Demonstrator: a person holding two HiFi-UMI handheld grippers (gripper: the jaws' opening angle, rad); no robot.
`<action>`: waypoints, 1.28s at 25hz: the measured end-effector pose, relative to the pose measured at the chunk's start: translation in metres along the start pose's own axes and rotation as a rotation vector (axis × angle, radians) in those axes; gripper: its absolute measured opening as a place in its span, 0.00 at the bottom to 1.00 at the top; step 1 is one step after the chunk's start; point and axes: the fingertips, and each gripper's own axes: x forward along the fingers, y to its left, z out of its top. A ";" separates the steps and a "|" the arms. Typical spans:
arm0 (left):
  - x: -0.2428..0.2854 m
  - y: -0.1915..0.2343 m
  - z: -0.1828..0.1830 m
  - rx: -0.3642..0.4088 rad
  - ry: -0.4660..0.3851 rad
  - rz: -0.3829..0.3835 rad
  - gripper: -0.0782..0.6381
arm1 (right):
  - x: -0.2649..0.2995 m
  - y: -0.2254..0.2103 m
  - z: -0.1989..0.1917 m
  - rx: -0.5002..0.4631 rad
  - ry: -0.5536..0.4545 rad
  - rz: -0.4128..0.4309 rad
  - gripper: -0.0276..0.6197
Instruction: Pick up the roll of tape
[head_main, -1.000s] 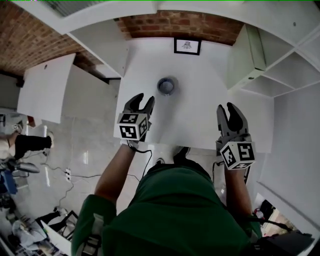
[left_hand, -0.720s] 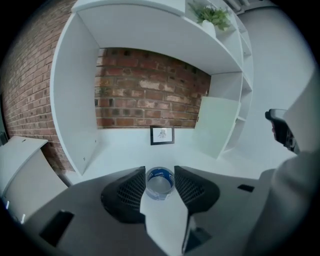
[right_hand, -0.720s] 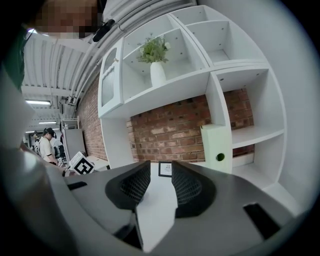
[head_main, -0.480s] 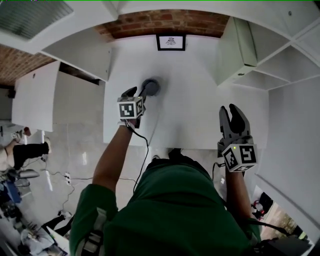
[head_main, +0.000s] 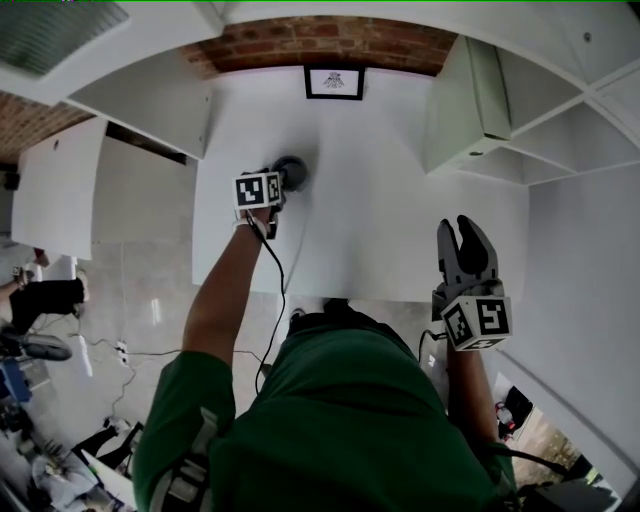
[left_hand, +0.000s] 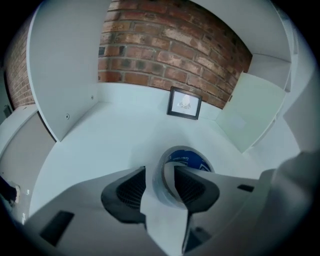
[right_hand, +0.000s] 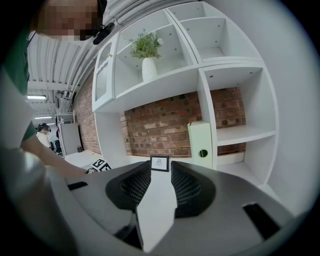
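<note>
The roll of tape (head_main: 294, 171) lies flat on the white table (head_main: 400, 200), grey outside with a blue core (left_hand: 186, 161). My left gripper (head_main: 281, 183) points steeply down at it. In the left gripper view the left gripper (left_hand: 159, 173) straddles the roll's near wall, one jaw outside it and the other inside the hole. The pads stand close to the wall and do not visibly press on it. My right gripper (head_main: 459, 229) hovers over the table's near right part, open, and in its own view the right gripper (right_hand: 160, 172) has nothing between its jaws.
A small framed picture (head_main: 333, 82) leans on the brick wall at the table's back. An upright white box (head_main: 470, 100) stands back right beside white shelves (head_main: 590, 110). A potted plant (right_hand: 148, 55) sits high on a shelf. White panels flank the table's left side.
My left gripper has moved forward and down from the table's near edge onto the roll. The right gripper has barely shifted.
</note>
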 end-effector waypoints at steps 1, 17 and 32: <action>0.003 0.001 -0.002 -0.005 0.008 0.005 0.37 | 0.000 0.000 -0.001 0.000 0.000 0.002 0.26; -0.055 -0.002 -0.007 -0.096 -0.126 -0.080 0.20 | 0.011 0.022 0.004 0.002 -0.030 0.107 0.25; -0.262 0.036 0.008 -0.237 -0.605 -0.180 0.20 | 0.054 0.139 0.030 -0.057 -0.076 0.316 0.24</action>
